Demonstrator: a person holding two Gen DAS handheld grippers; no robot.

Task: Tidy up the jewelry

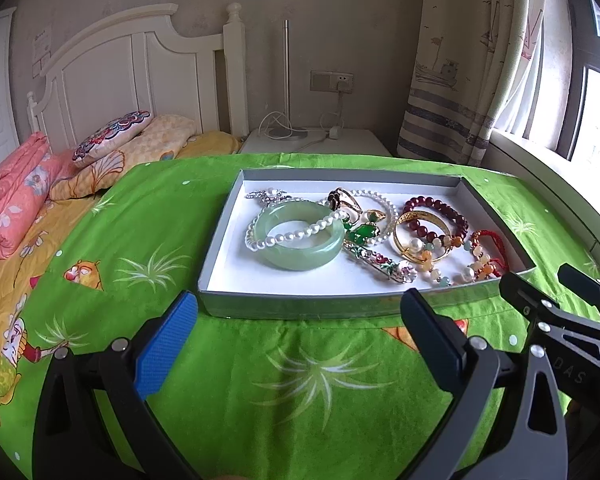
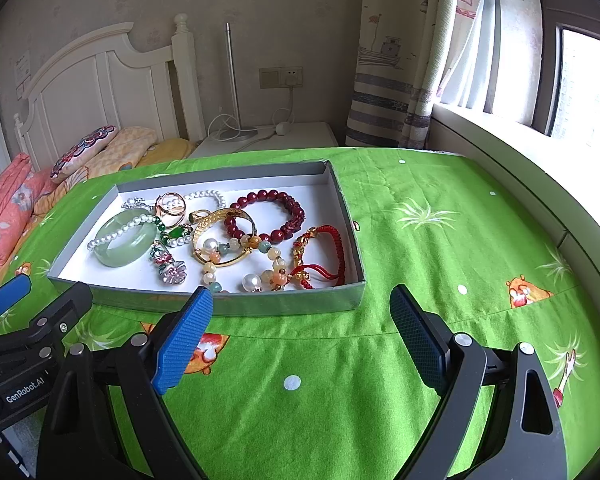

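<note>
1. On the green printed cloth (image 1: 300,380), the left gripper (image 1: 300,334) hovers empty, jaws spread wide, short of the shallow grey cardboard tray (image 1: 300,304).
2. Straight ahead inside the tray, the smooth pale-green jade bangle (image 1: 300,256) lies flat, a white pearl strand (image 1: 296,236) draped across it.
3. Rightward, a dark-red bead bracelet (image 2: 276,216) and braided red cord bracelet (image 2: 332,248) lie nearer the right gripper (image 2: 300,326), likewise agape and empty.

Pearl strand (image 1: 300,232) dips under the jade bangle (image 1: 300,240), part hidden. Gold bangle (image 2: 224,236) half buried beneath the mixed-bead bracelet (image 2: 240,256). Near tray wall (image 2: 260,304) hides that bracelet's near loop.
</note>
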